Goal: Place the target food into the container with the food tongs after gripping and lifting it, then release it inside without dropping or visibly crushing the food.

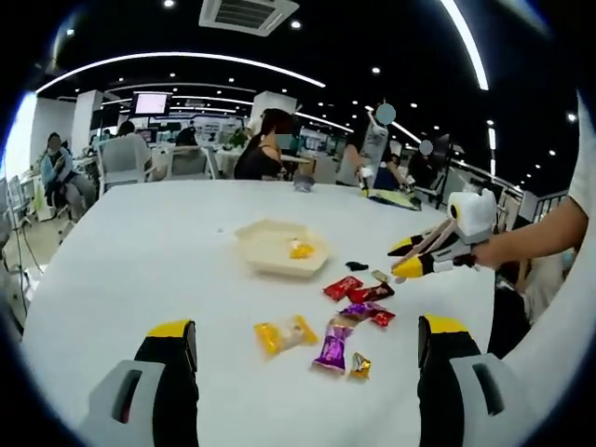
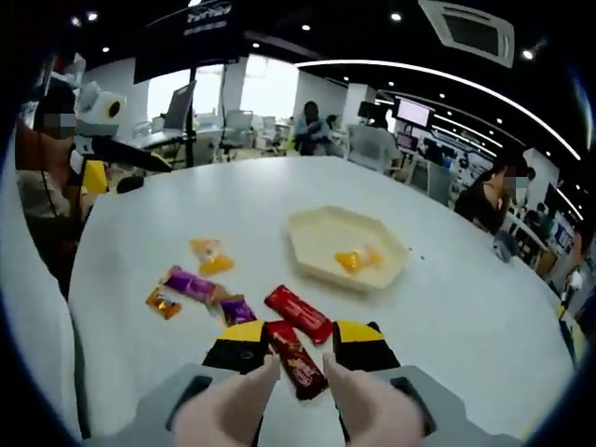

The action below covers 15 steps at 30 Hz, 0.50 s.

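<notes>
in the left gripper view, your left gripper [image 1: 303, 349] hovers over the white desk [image 1: 140, 251] with its fingers spread wide and nothing between them. ahead lies a scatter of wrapped candies: a yellow one [image 1: 284, 333], a purple one [image 1: 333, 346], a small gold one [image 1: 359, 365] and red ones [image 1: 343, 287]. beyond them sits the cream hexagonal container [image 1: 279, 247] with a yellow piece [image 1: 300, 250] inside. your right gripper [image 1: 410, 258] reaches in from the right, above the candies.

in the right gripper view, your right gripper [image 2: 298, 346] has its fingers parted on either side of a dark red candy bar [image 2: 296, 361], which lies on the desk, with no visible grip on it. a second red bar [image 2: 298, 314] lies just beyond. the container sits farther on, well apart from the fingers.
</notes>
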Each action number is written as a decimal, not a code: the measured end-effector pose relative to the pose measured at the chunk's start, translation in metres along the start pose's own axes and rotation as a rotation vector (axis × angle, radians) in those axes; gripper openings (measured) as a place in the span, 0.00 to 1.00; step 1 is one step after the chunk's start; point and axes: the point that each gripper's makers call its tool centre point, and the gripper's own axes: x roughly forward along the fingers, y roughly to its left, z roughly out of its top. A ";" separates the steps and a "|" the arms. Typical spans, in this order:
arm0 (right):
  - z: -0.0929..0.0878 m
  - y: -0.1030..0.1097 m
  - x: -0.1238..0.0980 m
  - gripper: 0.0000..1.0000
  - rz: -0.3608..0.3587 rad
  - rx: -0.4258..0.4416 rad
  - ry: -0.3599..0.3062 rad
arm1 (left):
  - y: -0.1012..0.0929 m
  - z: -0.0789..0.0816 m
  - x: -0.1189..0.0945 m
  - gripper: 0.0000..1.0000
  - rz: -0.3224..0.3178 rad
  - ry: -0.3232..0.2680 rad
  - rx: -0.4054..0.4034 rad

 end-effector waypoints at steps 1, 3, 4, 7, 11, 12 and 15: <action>-0.002 0.000 0.002 0.26 0.003 -0.002 0.001 | 0.002 -0.001 -0.003 0.99 0.009 -0.002 -0.010; -0.004 0.003 0.006 0.27 0.045 -0.044 0.009 | 0.005 -0.006 -0.008 0.99 0.025 -0.004 -0.039; -0.004 0.004 0.007 0.27 0.060 -0.057 0.010 | 0.006 -0.010 -0.011 0.99 0.038 0.000 -0.051; -0.004 0.003 0.009 0.27 0.116 -0.110 0.018 | 0.010 -0.017 -0.015 0.99 0.062 -0.002 -0.096; -0.003 0.007 0.012 0.27 0.186 -0.155 0.030 | 0.008 -0.022 -0.018 0.99 0.087 -0.001 -0.108; -0.002 0.009 0.013 0.27 0.208 -0.168 0.030 | 0.009 -0.023 -0.018 0.99 0.093 -0.002 -0.115; -0.006 0.013 0.016 0.27 0.258 -0.212 0.053 | 0.010 -0.027 -0.019 0.99 0.112 -0.001 -0.129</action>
